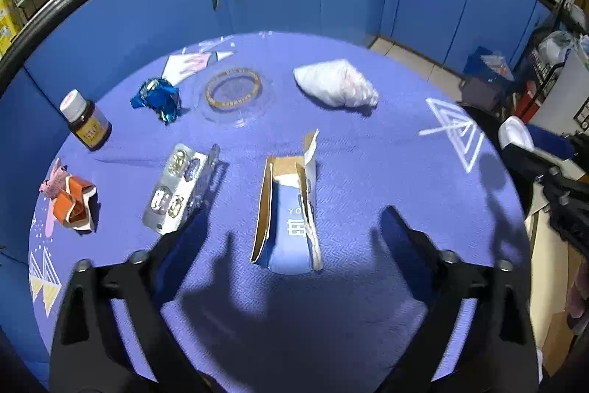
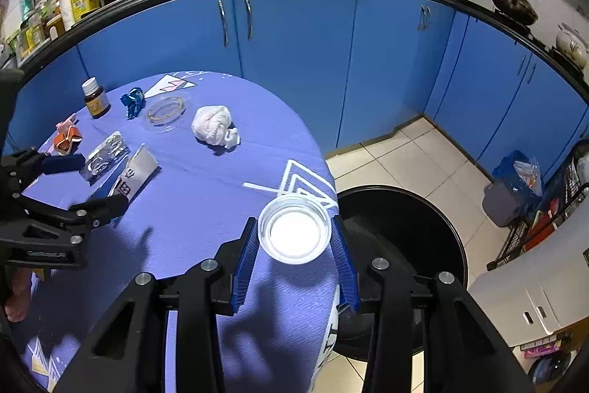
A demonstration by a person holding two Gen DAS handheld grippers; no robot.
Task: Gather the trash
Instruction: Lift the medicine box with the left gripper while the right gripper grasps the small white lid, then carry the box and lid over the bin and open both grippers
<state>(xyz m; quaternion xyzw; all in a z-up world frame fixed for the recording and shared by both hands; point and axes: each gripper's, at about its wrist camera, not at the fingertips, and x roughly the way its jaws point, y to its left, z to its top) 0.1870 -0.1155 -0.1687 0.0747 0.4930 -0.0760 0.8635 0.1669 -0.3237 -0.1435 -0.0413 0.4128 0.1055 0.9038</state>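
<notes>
My right gripper (image 2: 294, 238) is shut on a clear plastic cup (image 2: 294, 232), held at the table's right edge beside a black trash bin (image 2: 423, 245). My left gripper (image 1: 283, 227) is open, its fingers on either side of a torn blue carton (image 1: 291, 209), which also shows in the right wrist view (image 2: 136, 177). On the purple table (image 1: 368, 172) lie a silver blister pack (image 1: 180, 186), an orange wrapper (image 1: 71, 205), a crumpled blue foil (image 1: 158, 96), a white tissue wad (image 1: 337, 83) and a brown medicine bottle (image 1: 86, 120).
A clear glass ashtray (image 1: 233, 91) sits at the table's far side. Blue kitchen cabinets (image 2: 294, 54) stand behind the table. A tiled floor (image 2: 416, 164) and a grey bin with a blue bag (image 2: 511, 186) lie to the right.
</notes>
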